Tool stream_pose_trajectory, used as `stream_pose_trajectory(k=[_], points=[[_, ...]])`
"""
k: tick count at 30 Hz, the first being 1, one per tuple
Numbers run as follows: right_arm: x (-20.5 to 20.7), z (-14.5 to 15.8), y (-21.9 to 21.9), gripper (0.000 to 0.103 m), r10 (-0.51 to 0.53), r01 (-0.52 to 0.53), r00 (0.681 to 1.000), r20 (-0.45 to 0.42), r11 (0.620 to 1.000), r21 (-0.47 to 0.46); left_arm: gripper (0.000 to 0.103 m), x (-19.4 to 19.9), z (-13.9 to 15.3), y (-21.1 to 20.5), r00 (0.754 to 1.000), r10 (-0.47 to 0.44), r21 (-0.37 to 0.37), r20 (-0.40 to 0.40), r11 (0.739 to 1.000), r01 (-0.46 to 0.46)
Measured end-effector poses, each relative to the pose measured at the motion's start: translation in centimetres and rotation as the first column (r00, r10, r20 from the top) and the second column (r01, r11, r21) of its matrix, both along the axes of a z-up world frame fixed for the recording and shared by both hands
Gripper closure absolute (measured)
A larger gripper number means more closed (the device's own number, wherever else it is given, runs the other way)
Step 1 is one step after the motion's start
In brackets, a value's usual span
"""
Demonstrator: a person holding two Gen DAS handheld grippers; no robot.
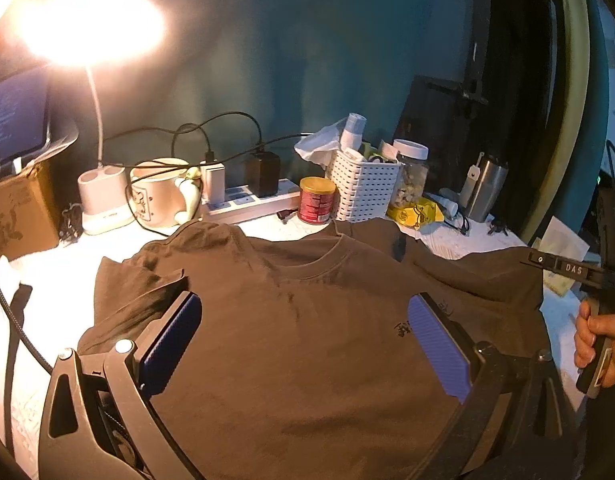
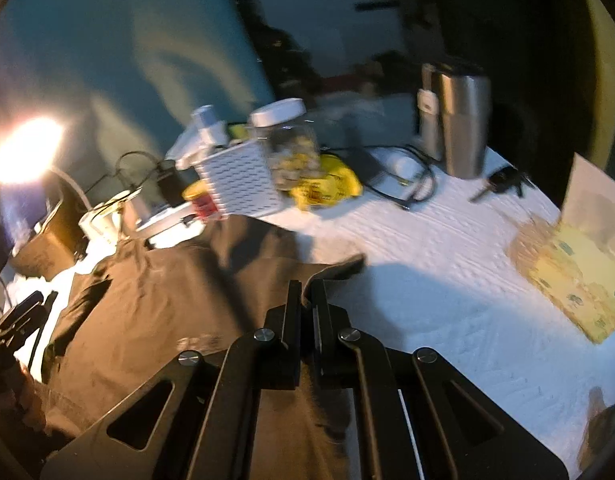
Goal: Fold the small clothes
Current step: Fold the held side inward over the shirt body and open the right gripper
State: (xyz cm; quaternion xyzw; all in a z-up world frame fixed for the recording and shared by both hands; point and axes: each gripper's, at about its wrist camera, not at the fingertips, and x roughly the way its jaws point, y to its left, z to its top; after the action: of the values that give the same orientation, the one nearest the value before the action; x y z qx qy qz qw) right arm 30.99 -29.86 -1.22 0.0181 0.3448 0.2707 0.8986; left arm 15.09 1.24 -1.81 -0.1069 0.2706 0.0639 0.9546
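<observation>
Right gripper (image 2: 305, 300) angled down, jaws pinched on brown t-shirt (image 1: 307, 320) edge; left gripper (image 1: 303, 336) wide apart, empty, above shirt. Right view blurred.

Fingers (image 2: 306, 300) pinching brown shirt (image 2: 155, 312)

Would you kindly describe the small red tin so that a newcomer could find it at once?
Start at the brown T-shirt spread on the white table, and look past its collar to the clutter along the teal wall. The red tin stands just left of the white slotted basket. It is the only red thing there, with a yellow lid.
</observation>
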Motion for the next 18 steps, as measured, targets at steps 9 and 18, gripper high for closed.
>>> stream_pose_trajectory(k=[9,18], points=[[-4.1,-2.8,6.5,0.097,0.095,-0.097,0.994,-0.044,0.994,-0.046,0.001,-1.8,-0.6,2.9,1.0,0.005,-0.055,0.016,0.998,-0.004],[-7.3,-6.5,10.9,0.097,0.171,-0.188,0.979,-0.11,0.967,-0.169,0.001,-3.5,-1.4,5.3,1.0,0.016,-0.068,-0.007,0.998,-0.017]])
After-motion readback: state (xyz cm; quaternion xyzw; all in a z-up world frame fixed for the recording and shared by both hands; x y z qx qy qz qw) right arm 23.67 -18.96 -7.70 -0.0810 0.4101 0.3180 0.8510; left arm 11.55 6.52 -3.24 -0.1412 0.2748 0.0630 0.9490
